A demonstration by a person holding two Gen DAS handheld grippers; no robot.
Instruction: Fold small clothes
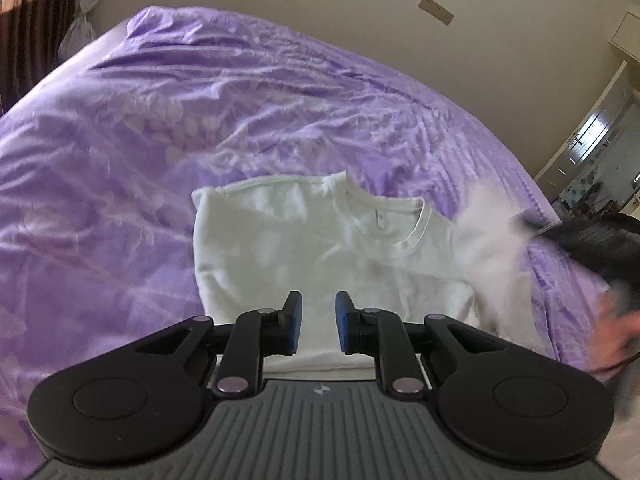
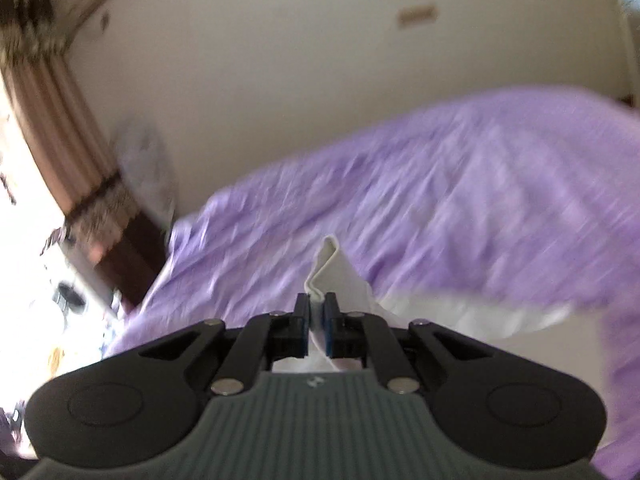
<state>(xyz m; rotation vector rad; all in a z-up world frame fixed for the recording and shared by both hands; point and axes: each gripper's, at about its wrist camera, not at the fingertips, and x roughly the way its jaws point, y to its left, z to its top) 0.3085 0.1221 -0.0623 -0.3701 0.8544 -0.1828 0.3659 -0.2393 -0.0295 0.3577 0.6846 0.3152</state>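
Left wrist view: purple bedspread [image 1: 160, 128] filled the frame, dark curtain [image 1: 36, 20] at far left. White shirt [image 1: 304, 248] lay on it just ahead of the left gripper [image 1: 317, 328], neckline toward the far right, label visible inside the collar. Its left side was already folded in to a straight edge; body mostly flat. Left gripper's jaws stood a little apart over the near hem, nothing between them. At right, the shirt's right sleeve [image 1: 488, 232] was lifted and blurred, leading to the right gripper [image 1: 532, 226], seen only as a dark smear, with a hand [image 1: 624, 332] below it.

Right wrist view: frame heavily blurred. Right gripper [image 2: 317, 320] was closed on a pinch of white cloth, a folded ridge standing up past the fingertips; the rest trailed down to the right over the bedspread.

Handling, judged: light, limp knit, no stiffness; it would sag and drag wherever unsupported, and could slide on the smooth bedspread. Best grips are seamed edges: sleeve cuff, shoulder seam, hem corners. A thin pinch might slip during a fast swing.

Appearance: plain white, ribbed round collar, faint creases, no print seen.
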